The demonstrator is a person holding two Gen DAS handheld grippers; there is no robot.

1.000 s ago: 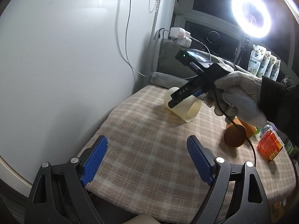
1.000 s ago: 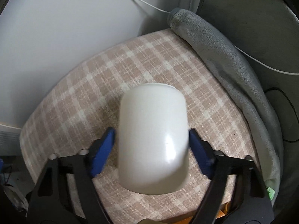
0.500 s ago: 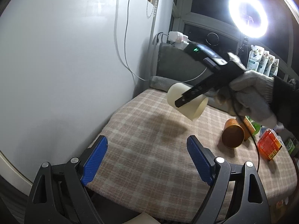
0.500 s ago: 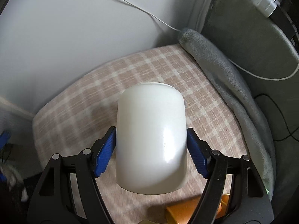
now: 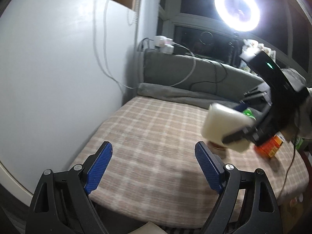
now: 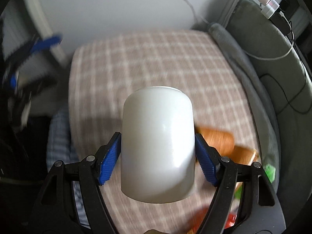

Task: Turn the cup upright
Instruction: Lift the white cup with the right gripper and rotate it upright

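A white cup (image 6: 158, 144) is clamped between the blue pads of my right gripper (image 6: 157, 159), held in the air above the checked tablecloth. Its closed base points away from the camera. In the left wrist view the cup (image 5: 224, 126) hangs tilted at the right, in the right gripper (image 5: 241, 130). My left gripper (image 5: 154, 167) is open and empty, low over the near edge of the table. It shows blurred at the left of the right wrist view (image 6: 29, 58).
An orange cup (image 6: 216, 138) lies on its side on the cloth (image 5: 152, 128) under the white cup. An orange packet (image 5: 270, 147) and green items lie at the right. A grey cushion (image 5: 195, 74) and cables line the back; a white wall stands left.
The right gripper has lifted the white cup off the cloth, carried it to the right and nearer, and turned it. The left gripper stayed open with little movement.
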